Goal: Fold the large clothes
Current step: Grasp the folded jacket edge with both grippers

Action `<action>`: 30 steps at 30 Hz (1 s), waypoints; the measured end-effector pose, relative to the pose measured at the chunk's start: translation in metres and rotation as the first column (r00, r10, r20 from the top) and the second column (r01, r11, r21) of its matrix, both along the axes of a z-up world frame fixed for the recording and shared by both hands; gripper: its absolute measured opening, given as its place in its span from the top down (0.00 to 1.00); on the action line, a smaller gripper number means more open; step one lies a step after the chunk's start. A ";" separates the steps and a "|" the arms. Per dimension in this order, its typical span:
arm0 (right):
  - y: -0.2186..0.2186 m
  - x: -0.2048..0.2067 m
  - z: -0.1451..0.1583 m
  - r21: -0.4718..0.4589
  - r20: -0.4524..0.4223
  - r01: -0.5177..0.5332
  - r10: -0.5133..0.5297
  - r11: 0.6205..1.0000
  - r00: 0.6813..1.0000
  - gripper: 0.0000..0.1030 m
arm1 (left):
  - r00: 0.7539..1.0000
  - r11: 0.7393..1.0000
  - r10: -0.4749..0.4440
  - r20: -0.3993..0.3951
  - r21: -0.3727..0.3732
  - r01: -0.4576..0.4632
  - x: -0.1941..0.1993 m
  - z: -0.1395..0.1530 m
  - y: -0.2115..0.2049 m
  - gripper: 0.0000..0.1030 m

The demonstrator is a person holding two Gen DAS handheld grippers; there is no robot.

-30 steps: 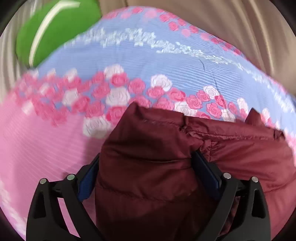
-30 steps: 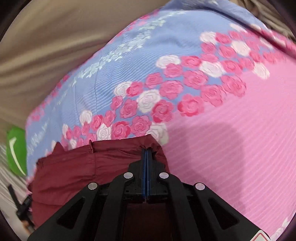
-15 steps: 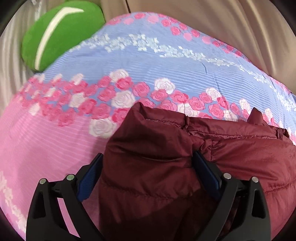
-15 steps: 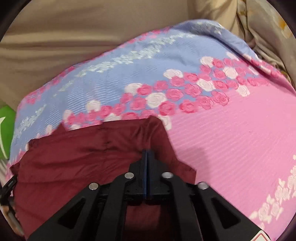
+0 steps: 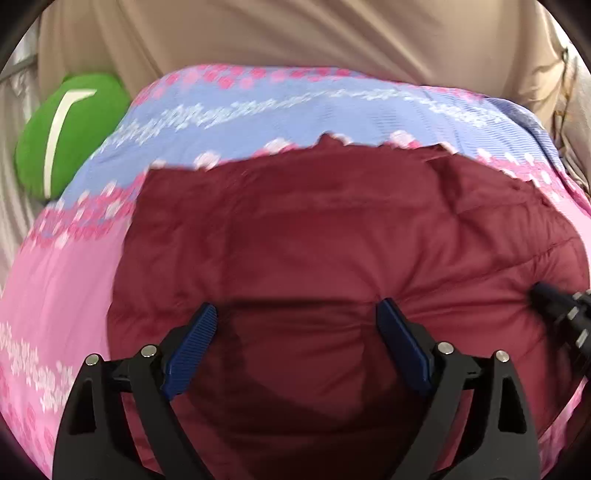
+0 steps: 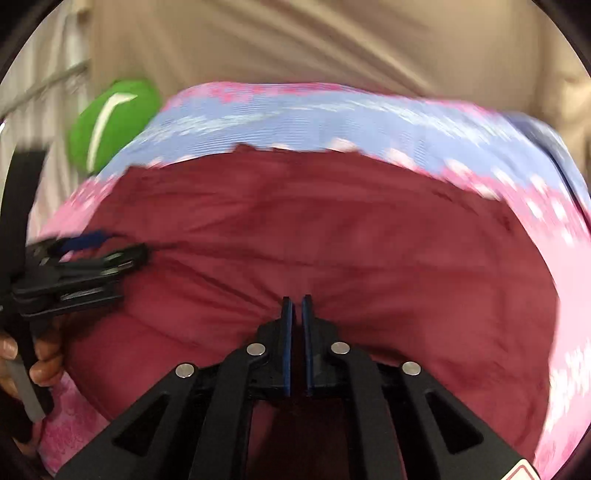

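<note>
A maroon puffer jacket (image 5: 332, 236) lies spread on a pink and blue rose-print bed cover (image 5: 295, 110); it also fills the right wrist view (image 6: 314, 229). My left gripper (image 5: 295, 325) is open, its blue pads wide apart over the jacket's near edge. My right gripper (image 6: 296, 306) has its pads a narrow gap apart at a puckered fold of the jacket; whether cloth is pinched between them is unclear. The right gripper shows at the right edge of the left wrist view (image 5: 554, 306), and the left gripper shows at the left of the right wrist view (image 6: 110, 254).
A green cushion with a white stripe (image 5: 66, 133) lies at the bed's far left, also in the right wrist view (image 6: 110, 118). A beige curtain (image 5: 295, 33) hangs behind the bed. The bed cover (image 6: 332, 110) extends beyond the jacket.
Both grippers have pulled back toward me and much more of the jacket now shows, spread out. The left gripper no longer has cloth bunched between its pads. The right pads have parted slightly.
</note>
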State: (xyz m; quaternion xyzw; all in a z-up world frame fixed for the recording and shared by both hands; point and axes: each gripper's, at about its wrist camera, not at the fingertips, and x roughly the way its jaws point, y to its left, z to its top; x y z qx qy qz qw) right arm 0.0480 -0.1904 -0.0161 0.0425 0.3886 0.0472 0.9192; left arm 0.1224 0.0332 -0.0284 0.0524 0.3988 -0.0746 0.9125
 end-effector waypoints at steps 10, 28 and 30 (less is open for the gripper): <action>-0.123 -0.047 0.003 0.087 -0.021 0.358 -0.358 0.930 0.934 0.86 | 0.983 0.983 0.176 -0.058 -0.039 -0.179 -0.009 -0.005 0.065 0.12; -0.020 0.015 0.053 0.103 0.039 0.071 -0.075 0.992 0.996 0.83 | 0.980 0.980 0.199 -0.023 0.031 -0.198 -0.016 -0.008 0.051 0.11; 0.002 0.036 0.058 0.097 0.025 0.015 -0.017 0.995 1.000 0.83 | 0.979 0.980 0.200 -0.030 0.019 -0.199 -0.016 -0.009 0.053 0.11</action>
